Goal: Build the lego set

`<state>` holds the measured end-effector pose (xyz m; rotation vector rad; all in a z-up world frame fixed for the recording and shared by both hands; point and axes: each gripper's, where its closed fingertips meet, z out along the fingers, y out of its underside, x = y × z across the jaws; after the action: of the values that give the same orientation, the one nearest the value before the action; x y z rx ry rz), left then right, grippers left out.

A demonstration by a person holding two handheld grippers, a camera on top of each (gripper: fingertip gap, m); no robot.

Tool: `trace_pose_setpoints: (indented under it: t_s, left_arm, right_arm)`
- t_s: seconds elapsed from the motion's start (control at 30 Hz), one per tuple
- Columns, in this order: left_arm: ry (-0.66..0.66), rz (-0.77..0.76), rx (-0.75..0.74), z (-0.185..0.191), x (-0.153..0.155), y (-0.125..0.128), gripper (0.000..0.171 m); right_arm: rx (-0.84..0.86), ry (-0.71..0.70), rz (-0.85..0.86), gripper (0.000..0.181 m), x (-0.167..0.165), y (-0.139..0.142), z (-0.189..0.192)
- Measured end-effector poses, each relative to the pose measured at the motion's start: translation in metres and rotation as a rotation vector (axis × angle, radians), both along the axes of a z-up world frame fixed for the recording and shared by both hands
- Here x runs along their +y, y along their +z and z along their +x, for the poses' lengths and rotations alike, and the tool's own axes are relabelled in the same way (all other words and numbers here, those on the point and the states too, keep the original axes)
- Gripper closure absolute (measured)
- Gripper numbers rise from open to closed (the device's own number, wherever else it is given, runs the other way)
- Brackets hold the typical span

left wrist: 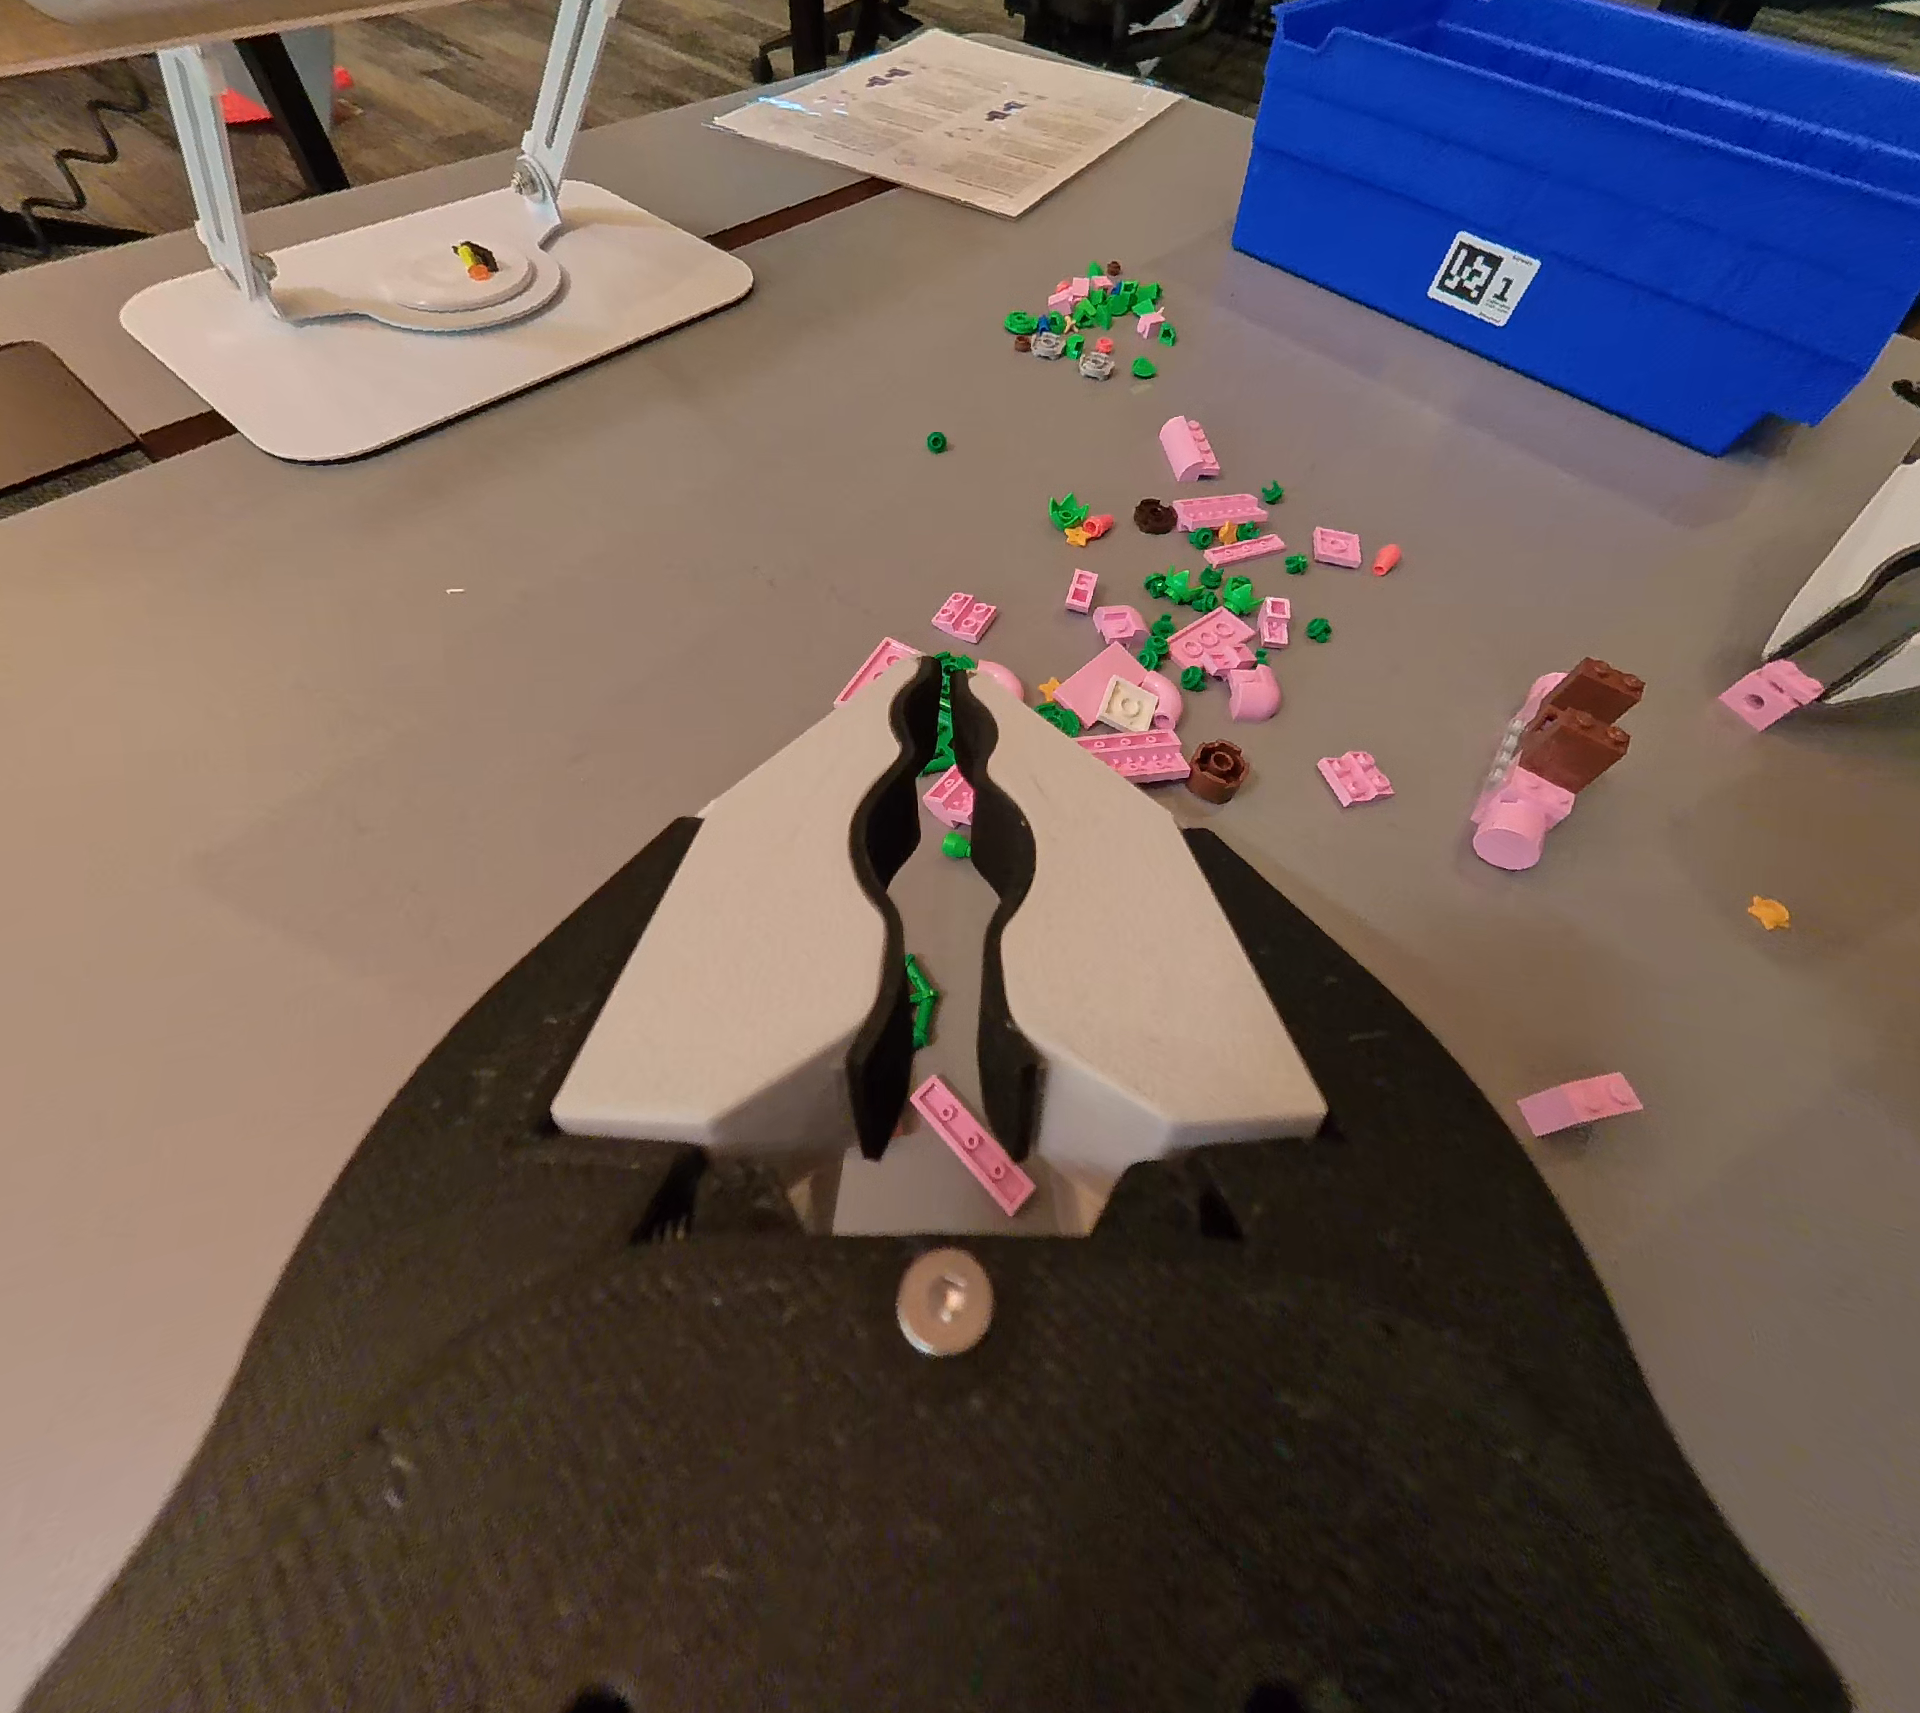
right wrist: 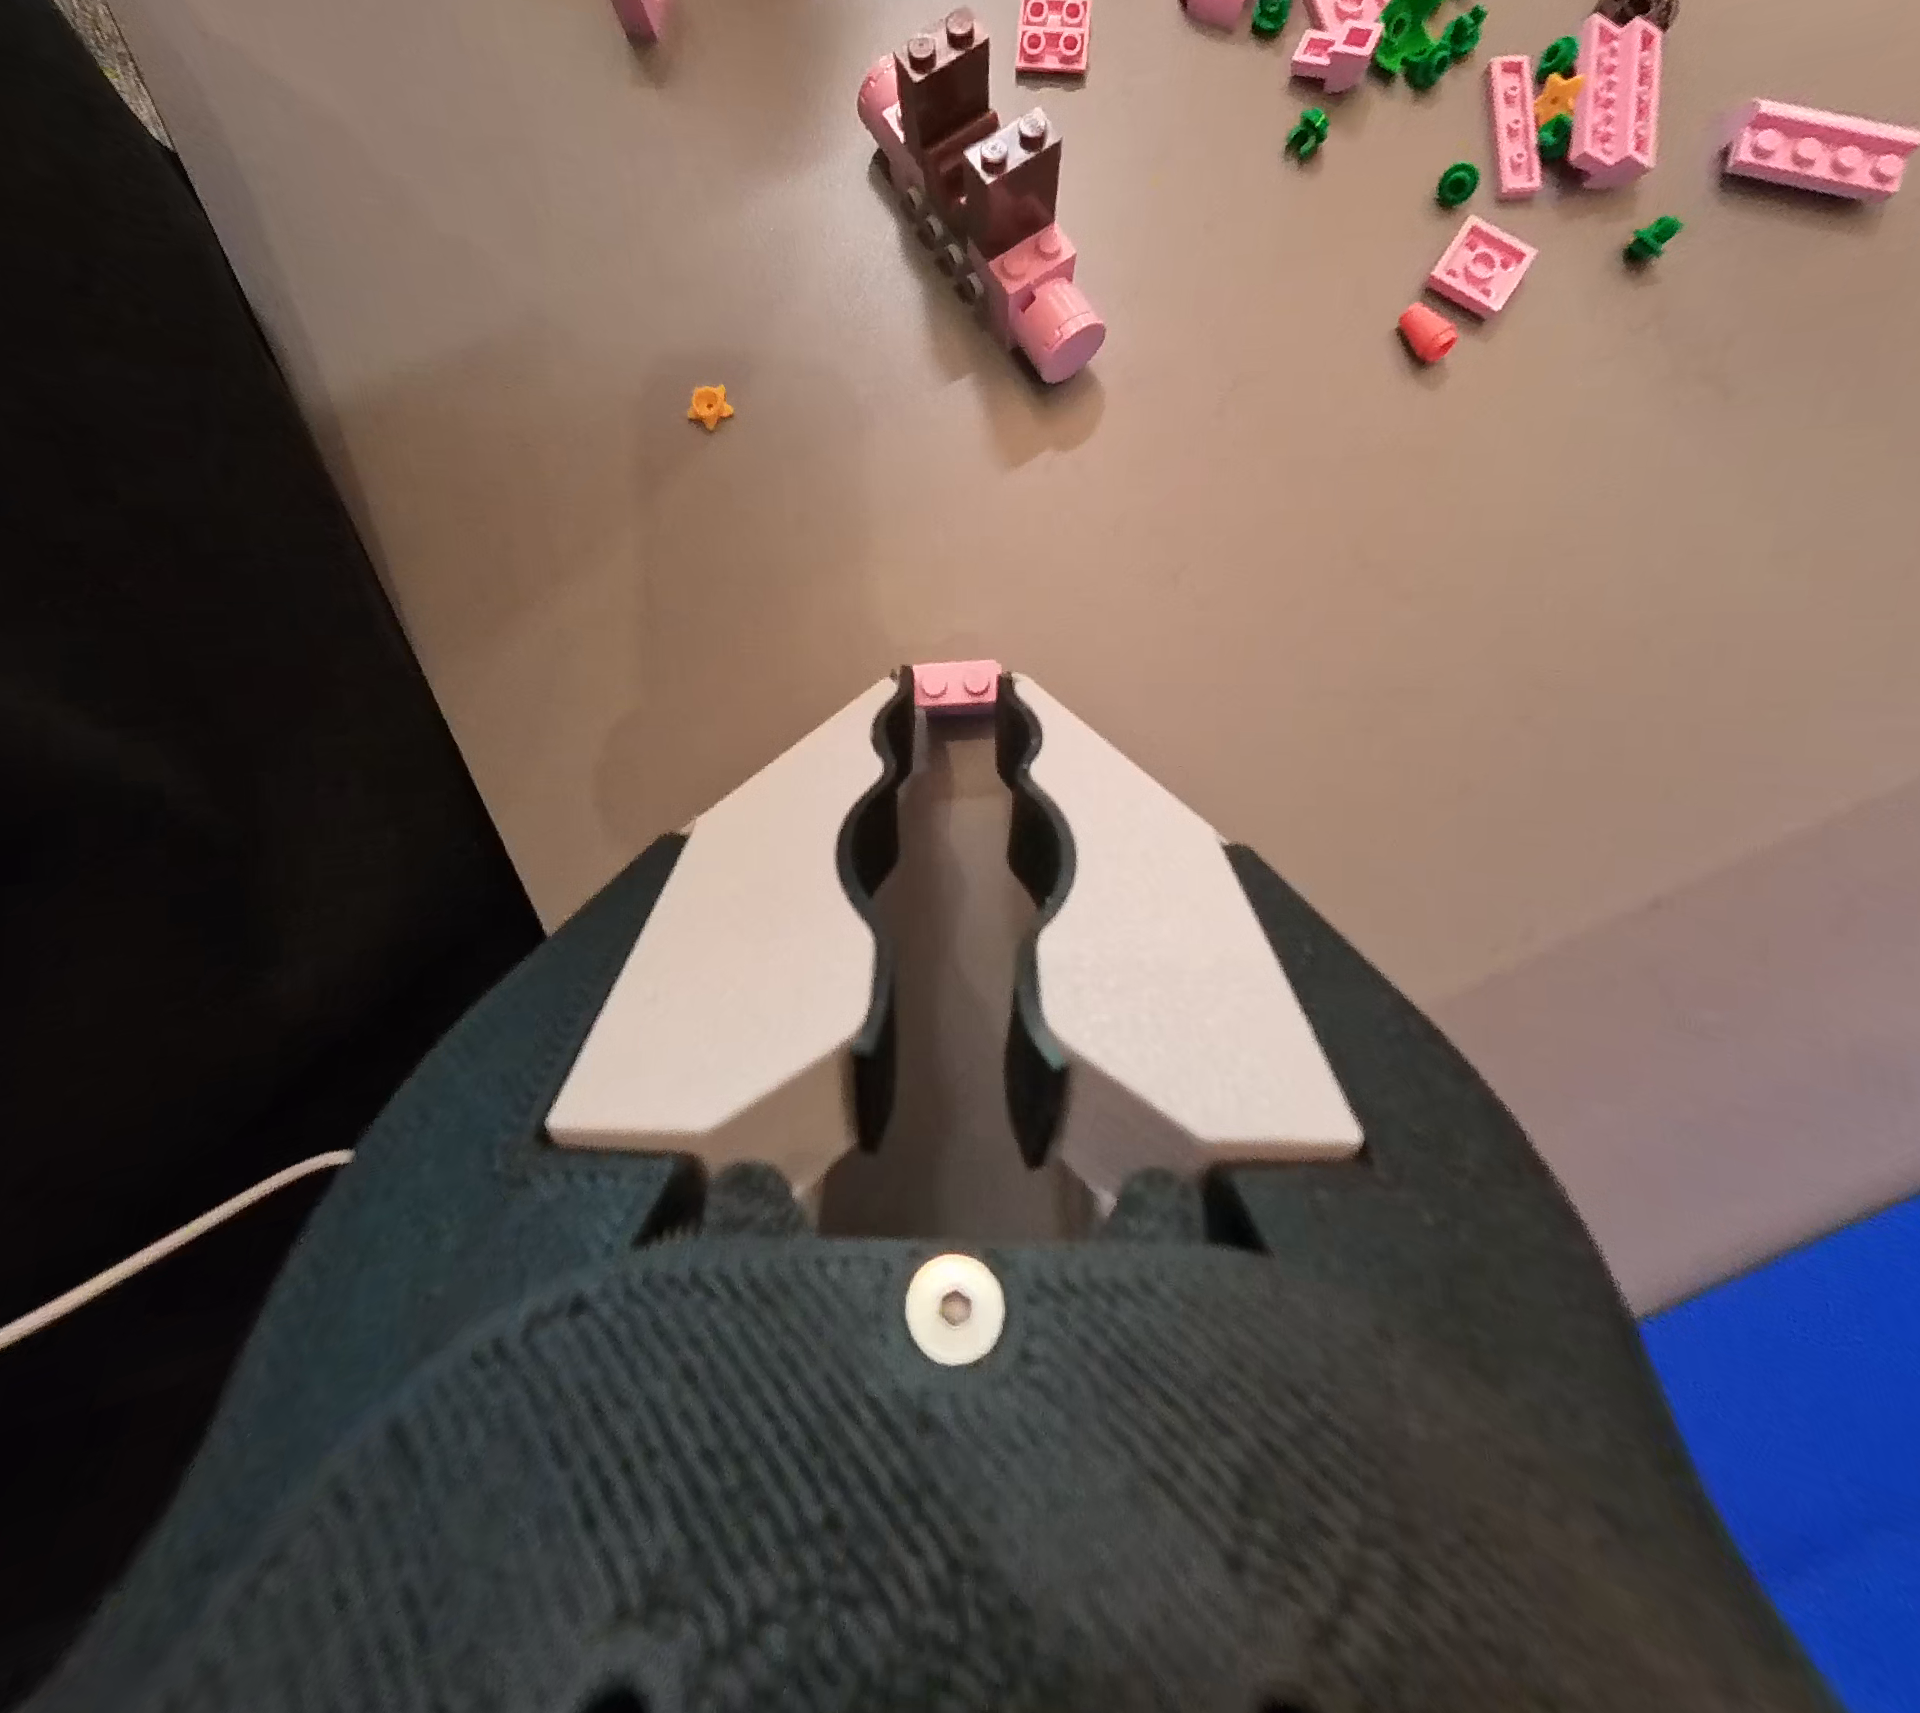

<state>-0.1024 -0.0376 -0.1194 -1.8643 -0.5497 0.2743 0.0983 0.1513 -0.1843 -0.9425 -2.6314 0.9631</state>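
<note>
In the left wrist view, the left gripper [left wrist: 948,676] is seen nearly closed over the loose bricks [left wrist: 1195,624], its hold unclear. In the right wrist view, a pink brick [right wrist: 957,688] is pinched by the right gripper [right wrist: 957,699]; attaching it to the half-built model [right wrist: 987,209] apparently comes next, requiring alignment.

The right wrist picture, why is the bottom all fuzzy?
In the right wrist view, the black gripper body sits too close to the lens, so it blurs, while the pink brick at the fingertips looks sharper. In the left wrist view, the wide lens bends the blue bin.
</note>
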Motion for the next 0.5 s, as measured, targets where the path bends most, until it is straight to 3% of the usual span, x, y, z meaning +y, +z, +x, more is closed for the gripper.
trace_pose_setpoints:
  t_s: [0.5]
  left_arm:
    - [0.001,-0.004,-0.001,-0.0003,-0.0002,-0.0009,0.171]
  right_arm:
    - [-0.032,0.028,0.044,0.167,0.0010,-0.0019,0.0001]
